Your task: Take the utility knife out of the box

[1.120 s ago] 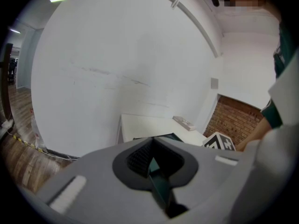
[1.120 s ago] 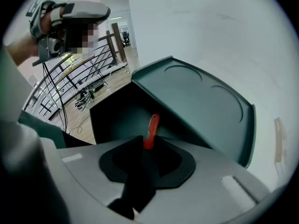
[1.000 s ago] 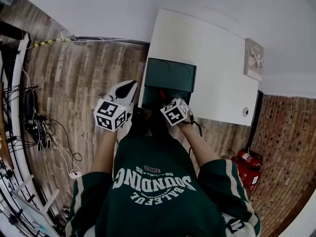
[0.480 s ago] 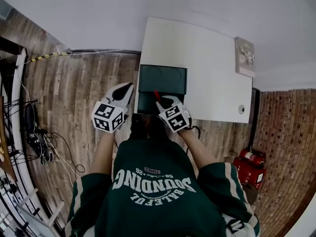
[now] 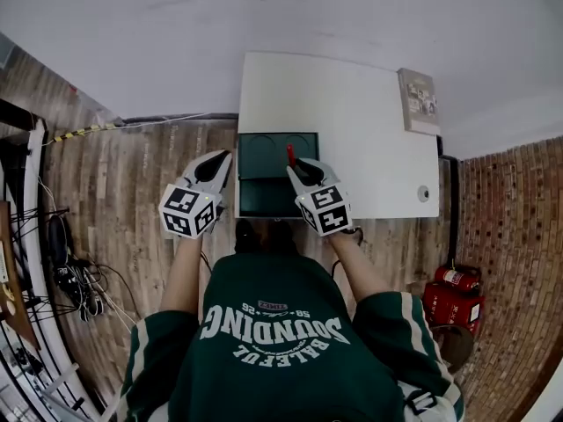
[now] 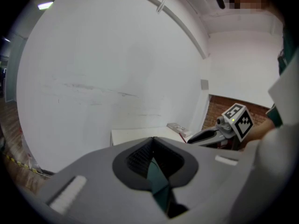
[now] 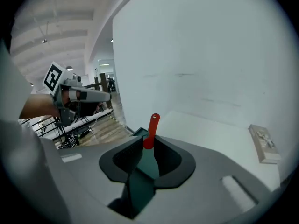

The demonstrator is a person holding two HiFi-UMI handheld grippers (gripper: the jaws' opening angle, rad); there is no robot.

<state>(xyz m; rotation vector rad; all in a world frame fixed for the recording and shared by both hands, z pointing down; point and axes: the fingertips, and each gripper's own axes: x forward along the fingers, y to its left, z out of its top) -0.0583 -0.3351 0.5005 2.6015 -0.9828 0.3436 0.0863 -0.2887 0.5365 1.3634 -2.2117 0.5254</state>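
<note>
Jaws of the left gripper (image 6: 152, 141) are pressed together on nothing; it hangs over the wood floor (image 5: 132, 165), just left of the box (image 5: 264, 199). Right gripper (image 5: 296, 167) is clenched on the red knife (image 5: 289, 154), held over the open green box's far right part. Box sits on the white table (image 5: 352, 104); farther right lies a small pack (image 5: 420, 101).

Left claw (image 5: 219, 159) closed and empty; right claw (image 5: 298, 165) clamps utility knife (image 5: 289, 153).

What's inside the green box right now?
Inside the green box the visible floor looks bare; the right gripper, shut on the red utility knife, covers its right side.
</note>
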